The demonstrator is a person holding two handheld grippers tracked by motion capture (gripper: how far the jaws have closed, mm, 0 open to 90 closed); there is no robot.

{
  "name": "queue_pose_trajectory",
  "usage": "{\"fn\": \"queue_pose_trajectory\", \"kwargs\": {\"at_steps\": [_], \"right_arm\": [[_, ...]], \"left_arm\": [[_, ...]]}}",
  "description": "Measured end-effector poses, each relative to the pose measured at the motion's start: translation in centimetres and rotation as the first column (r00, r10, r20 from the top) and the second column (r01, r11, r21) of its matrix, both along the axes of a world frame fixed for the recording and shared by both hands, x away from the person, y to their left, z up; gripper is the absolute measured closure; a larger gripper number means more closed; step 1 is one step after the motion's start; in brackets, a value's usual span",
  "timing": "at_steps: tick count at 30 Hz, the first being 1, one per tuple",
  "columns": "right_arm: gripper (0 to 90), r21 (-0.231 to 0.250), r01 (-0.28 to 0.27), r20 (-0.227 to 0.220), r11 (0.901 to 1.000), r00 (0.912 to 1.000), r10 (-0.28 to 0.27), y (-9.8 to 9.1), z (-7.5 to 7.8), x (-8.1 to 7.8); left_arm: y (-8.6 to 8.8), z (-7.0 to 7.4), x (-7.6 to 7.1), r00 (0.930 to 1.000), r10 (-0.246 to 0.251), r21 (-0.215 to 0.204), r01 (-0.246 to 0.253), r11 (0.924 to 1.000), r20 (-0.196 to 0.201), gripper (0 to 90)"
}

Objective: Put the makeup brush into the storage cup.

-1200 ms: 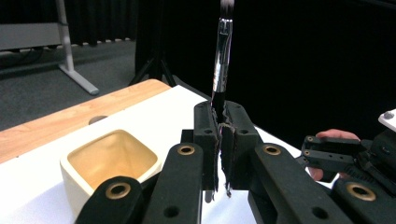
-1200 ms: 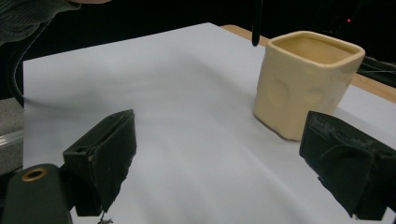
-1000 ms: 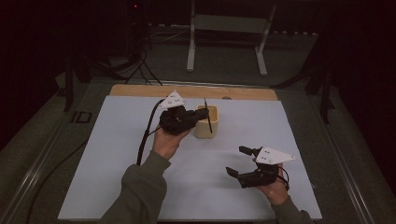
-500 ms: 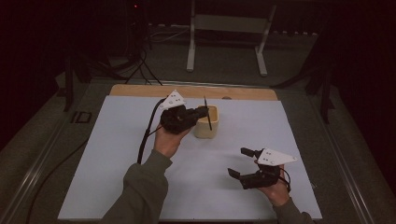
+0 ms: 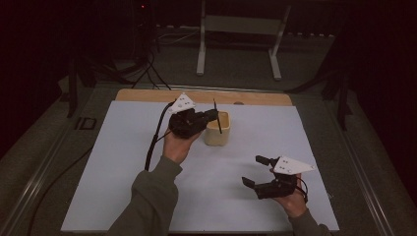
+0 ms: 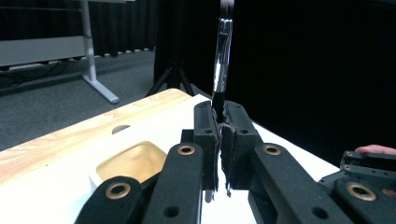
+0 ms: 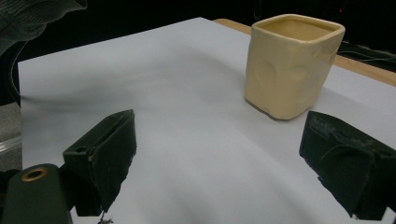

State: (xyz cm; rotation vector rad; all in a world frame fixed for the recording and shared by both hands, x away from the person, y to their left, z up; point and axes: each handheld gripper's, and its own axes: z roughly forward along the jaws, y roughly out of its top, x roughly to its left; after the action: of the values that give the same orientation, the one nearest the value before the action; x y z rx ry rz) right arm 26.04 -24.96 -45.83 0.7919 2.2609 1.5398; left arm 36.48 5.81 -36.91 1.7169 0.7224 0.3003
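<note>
Dark curtains ring a white sheet (image 5: 123, 172) laid over a wooden table, with a squarish cream ceramic cup (image 5: 218, 129) near its far middle as the landmark. Just left of the cup, the left gripper (image 6: 219, 135) has its jaws clamped on a slim black brush with a silvery ferrule (image 6: 222, 56), held upright over the cup's rim. Light, stiff and smooth, it could pivot; gripping low on the handle seems wise. The right gripper (image 5: 259, 172), nearer than the cup, stands with jaws apart, empty.

High view overhead, facing forward-down; gripper views low, close above table (image 5: 147, 196); all share cup (image 5: 218, 129).
</note>
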Motion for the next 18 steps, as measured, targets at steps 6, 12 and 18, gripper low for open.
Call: {"fn": "queue_pose_trajectory", "kwargs": {"at_steps": [6,12,18], "right_arm": [[10.7,0.001,0.001,0.001,1.0,1.0,-0.001,-0.1,0.0,0.0],[10.7,0.005,0.004,-0.001,1.0,1.0,-0.003,-0.1,0.0,0.0],[10.7,0.01,0.004,0.001,0.9999,1.0,-0.004,-0.3,0.1,0.0]], "left_arm": [[0.0,-0.2,0.4,0.9997,0.024,0.012,-0.024,0.9997,0.003,86.5],[-0.2,-0.4,0.8,0.9995,0.033,0.015,-0.033,0.9993,0.0,86.5],[-0.5,-0.4,1.2,0.9991,0.041,0.027,-0.041,0.9988,0.006,86.5]]}}
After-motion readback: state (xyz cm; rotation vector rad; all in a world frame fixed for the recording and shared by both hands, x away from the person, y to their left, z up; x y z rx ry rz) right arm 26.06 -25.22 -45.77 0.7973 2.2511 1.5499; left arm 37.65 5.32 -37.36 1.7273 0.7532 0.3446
